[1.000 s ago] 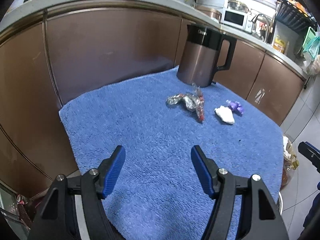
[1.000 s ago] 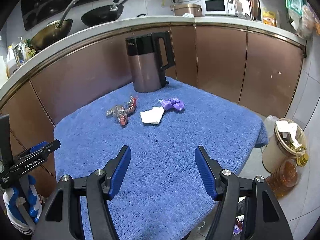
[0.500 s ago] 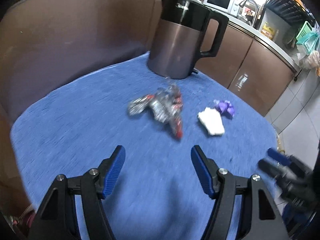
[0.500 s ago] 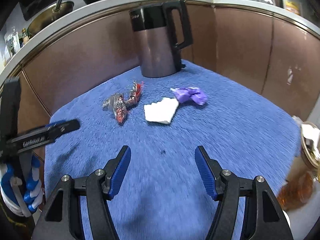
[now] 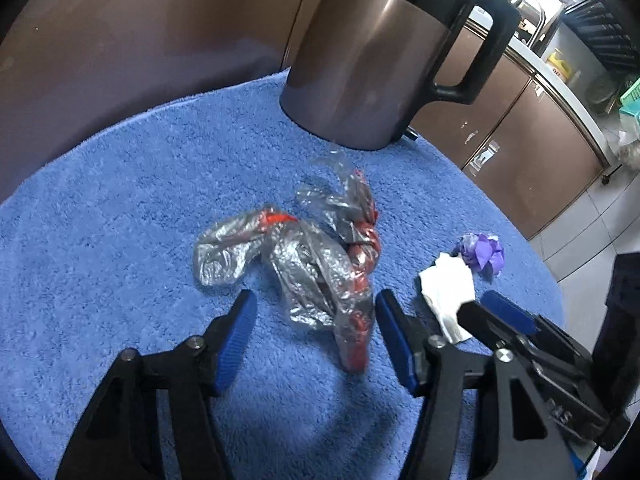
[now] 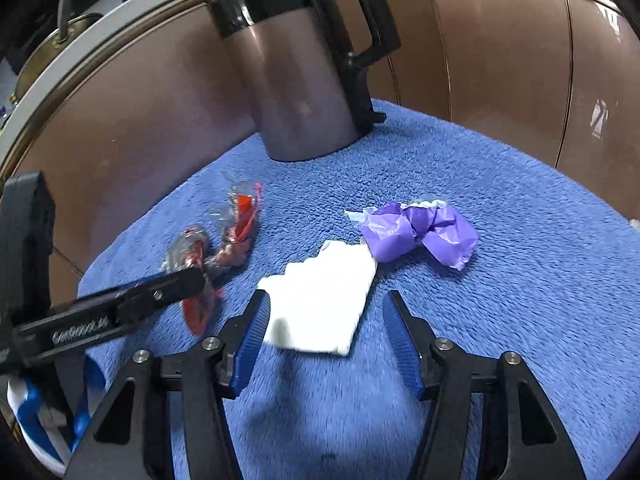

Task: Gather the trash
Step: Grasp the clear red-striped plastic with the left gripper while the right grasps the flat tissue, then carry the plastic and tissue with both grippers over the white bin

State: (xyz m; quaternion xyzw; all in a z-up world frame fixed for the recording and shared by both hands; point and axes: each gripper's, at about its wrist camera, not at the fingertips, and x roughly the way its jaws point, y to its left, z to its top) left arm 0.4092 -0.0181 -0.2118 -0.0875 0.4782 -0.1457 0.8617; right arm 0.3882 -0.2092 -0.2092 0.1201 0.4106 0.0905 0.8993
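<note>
The left wrist view shows the crumpled silver and red wrapper (image 5: pixel 320 264) in full, spread just ahead of the left gripper (image 5: pixel 314 336) with its red tail reaching down between the two blue pads (image 5: pixel 236 340); the jaws are spread and closing, and neither pad touches the plastic. This view gives only a cramped corner of the white paper scrap (image 5: pixel 448 292), just past the right-hand pad and partly hidden by the right gripper (image 5: pixel 516 332), which comes in from the lower right, and the purple wrapper (image 5: pixel 482 254) is small beyond it. The right wrist view turns that around: the white scrap lies broad and plain straight ahead of the right gripper's pads (image 6: pixel 252 336), its near edge between them, with the purple wrapper just beyond and to the right, touching the scrap's far corner. These jaws are also apart and closing, and whether the left pad meets the paper's edge cannot be told. Here the silver and red wrapper is ahead to the left, half covered by the left gripper's black finger (image 6: pixel 160 296) crossing from the left edge. Both grippers tilt steeply down toward the blue towel (image 6: pixel 480 200). The brown kettle (image 6: pixel 296 80) stands upright on the towel beyond all the trash, in front of brown cabinet doors (image 5: pixel 140 40).
</note>
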